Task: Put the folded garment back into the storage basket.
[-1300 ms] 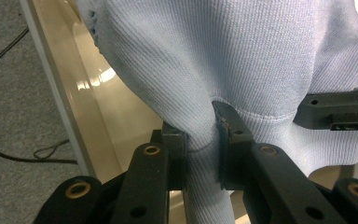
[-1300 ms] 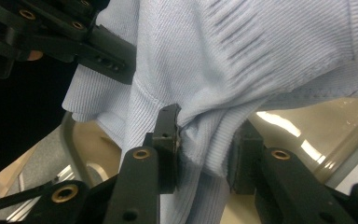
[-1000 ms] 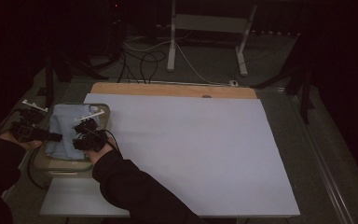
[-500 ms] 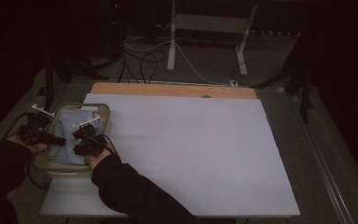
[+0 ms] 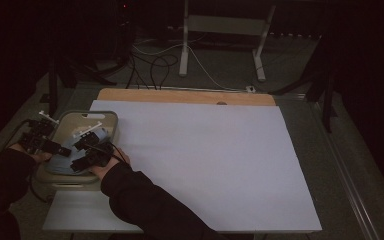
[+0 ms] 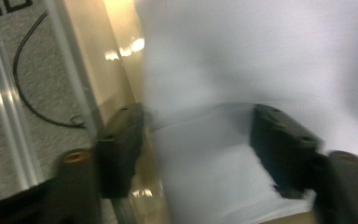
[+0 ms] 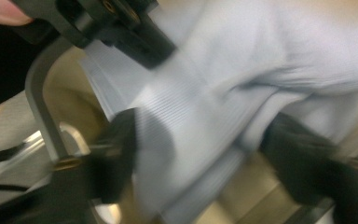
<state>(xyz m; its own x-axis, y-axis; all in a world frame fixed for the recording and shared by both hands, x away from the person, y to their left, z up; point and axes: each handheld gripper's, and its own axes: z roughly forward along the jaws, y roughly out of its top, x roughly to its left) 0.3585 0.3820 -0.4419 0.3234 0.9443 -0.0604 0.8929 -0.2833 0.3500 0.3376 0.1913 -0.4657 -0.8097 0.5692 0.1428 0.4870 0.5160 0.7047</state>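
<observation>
Straddling pale cloth (image 6: 223,177) in bin (image 5: 107,117), left gripper (image 6: 198,140) wide, right gripper (image 7: 200,158) wide

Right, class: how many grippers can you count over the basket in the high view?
2. The left gripper reaches over the basket's left rim onto the pale blue cloth; the right gripper sits over the cloth near the basket's right side. Both stand open.

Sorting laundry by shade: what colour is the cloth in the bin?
Pale blue ribbed cloth, clearest in the right gripper view.
</observation>
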